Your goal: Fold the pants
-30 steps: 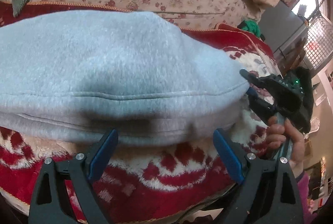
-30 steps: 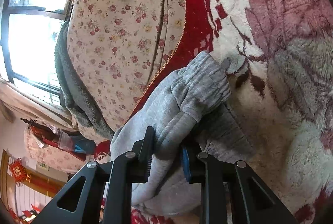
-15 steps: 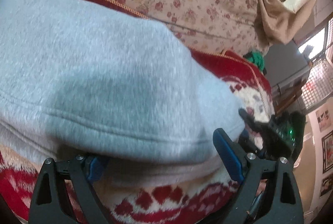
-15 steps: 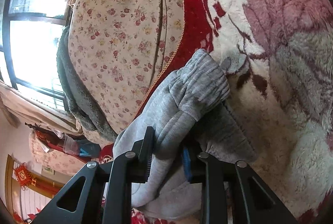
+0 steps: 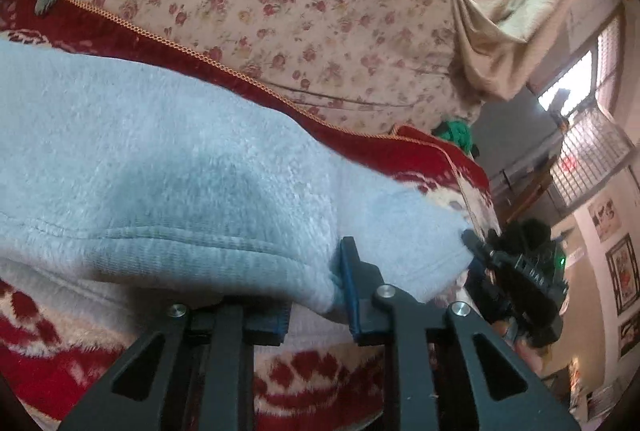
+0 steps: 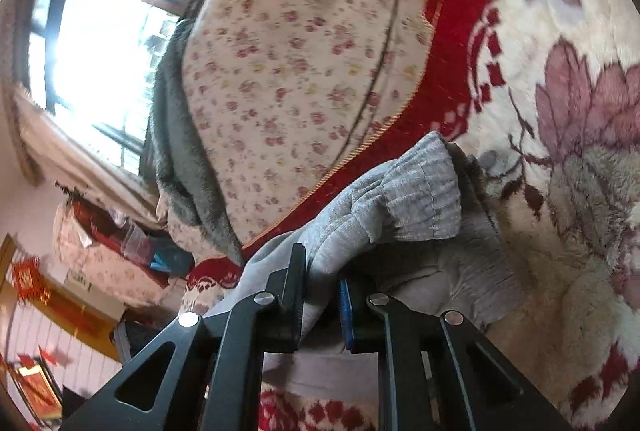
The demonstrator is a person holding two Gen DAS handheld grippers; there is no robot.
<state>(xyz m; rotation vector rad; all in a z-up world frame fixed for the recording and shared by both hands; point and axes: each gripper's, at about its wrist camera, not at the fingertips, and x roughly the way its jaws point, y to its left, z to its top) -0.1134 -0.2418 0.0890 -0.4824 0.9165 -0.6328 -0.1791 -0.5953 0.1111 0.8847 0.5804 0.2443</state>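
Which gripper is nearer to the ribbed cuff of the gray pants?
Right. The right gripper pinches the leg just behind the ribbed cuff; the left gripper grips the gray pants along a hemmed edge, no cuff in its view.

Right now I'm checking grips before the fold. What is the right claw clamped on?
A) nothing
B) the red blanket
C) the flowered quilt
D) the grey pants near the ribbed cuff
D: the right claw pinches the grey pants just behind the ribbed cuff.
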